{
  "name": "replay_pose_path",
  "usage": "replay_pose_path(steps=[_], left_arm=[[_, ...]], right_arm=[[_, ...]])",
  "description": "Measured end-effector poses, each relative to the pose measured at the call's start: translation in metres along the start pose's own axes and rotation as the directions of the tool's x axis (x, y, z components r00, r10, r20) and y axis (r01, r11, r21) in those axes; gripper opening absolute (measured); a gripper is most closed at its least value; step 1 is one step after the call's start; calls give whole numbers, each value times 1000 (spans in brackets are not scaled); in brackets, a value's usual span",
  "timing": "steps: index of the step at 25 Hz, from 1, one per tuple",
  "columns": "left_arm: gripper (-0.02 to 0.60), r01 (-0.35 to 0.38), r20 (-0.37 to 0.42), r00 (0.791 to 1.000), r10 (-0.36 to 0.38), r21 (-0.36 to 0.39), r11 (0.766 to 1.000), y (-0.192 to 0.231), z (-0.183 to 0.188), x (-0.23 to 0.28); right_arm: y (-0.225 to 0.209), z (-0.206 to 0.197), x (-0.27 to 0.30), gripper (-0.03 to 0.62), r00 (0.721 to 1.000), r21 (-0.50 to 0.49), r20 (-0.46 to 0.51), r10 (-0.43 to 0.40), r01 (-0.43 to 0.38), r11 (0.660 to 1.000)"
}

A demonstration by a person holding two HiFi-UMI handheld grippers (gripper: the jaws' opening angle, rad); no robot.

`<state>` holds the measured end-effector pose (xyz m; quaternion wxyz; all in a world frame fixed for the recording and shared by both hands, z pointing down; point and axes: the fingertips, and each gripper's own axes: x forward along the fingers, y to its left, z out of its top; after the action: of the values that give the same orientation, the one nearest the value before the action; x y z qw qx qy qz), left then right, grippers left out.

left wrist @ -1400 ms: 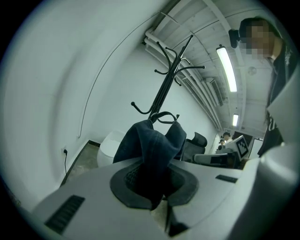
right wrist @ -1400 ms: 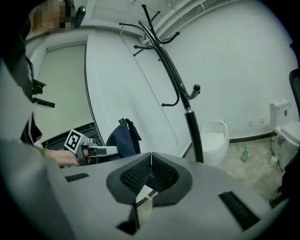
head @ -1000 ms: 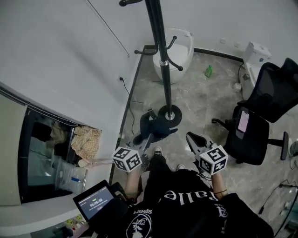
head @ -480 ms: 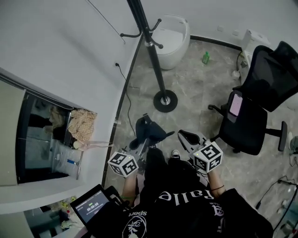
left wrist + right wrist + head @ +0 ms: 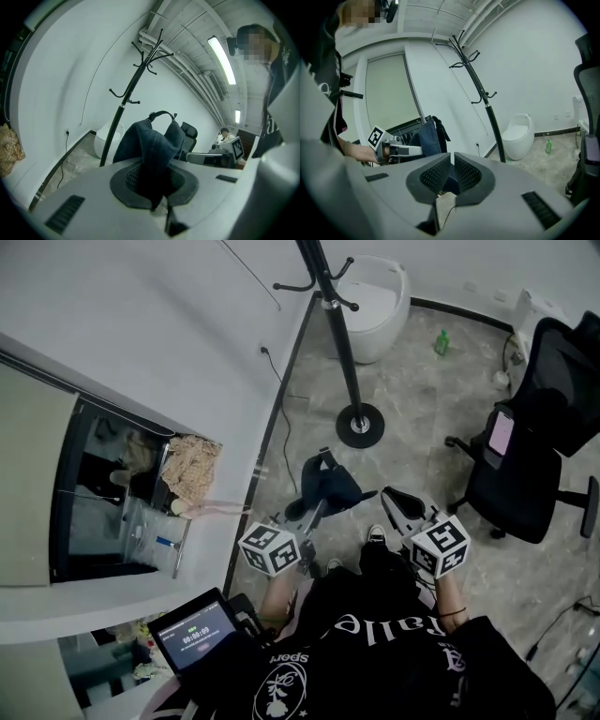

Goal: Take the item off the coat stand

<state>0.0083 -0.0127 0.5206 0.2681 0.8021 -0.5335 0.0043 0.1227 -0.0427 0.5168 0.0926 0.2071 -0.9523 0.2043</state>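
the left gripper [image 5: 152,190] is seen pressed shut on a dark blue cloth item [image 5: 154,145], which is held in the air above the floor, off the hooks and well apart from the coat stand [image 5: 343,343]. the right gripper [image 5: 452,173] is held beside it, its jaws brought almost together with nothing pinched. further off, the stand's round base [image 5: 360,425] is set on the marbled floor near the wall, and a white tub-shaped seat [image 5: 377,298] and a green bottle [image 5: 441,341] are seen beyond it
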Motion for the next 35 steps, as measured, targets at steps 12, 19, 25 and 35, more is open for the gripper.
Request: replay_pose_path(steps=[12,19,25,35], left_arm=[[20,-7,-34,999,8,54,998,12,-35,-103],[20,-7,-36,999,9,51,999,19,-59,-163],[20,24,-33,999,-22,52,998,13,-71,-188],[20,54,-25,998,-53,65,996,8,-72,-200]], right_arm=[[106,-28,14,18,1000,22,10,-1,1,1000],[163,-55,7,18,1000,30,15,-22,21,999],[194,-68,1,18,999,-10,2,-38,38,999],[209,-69,-3,18,998,1,27,-52,52,999]])
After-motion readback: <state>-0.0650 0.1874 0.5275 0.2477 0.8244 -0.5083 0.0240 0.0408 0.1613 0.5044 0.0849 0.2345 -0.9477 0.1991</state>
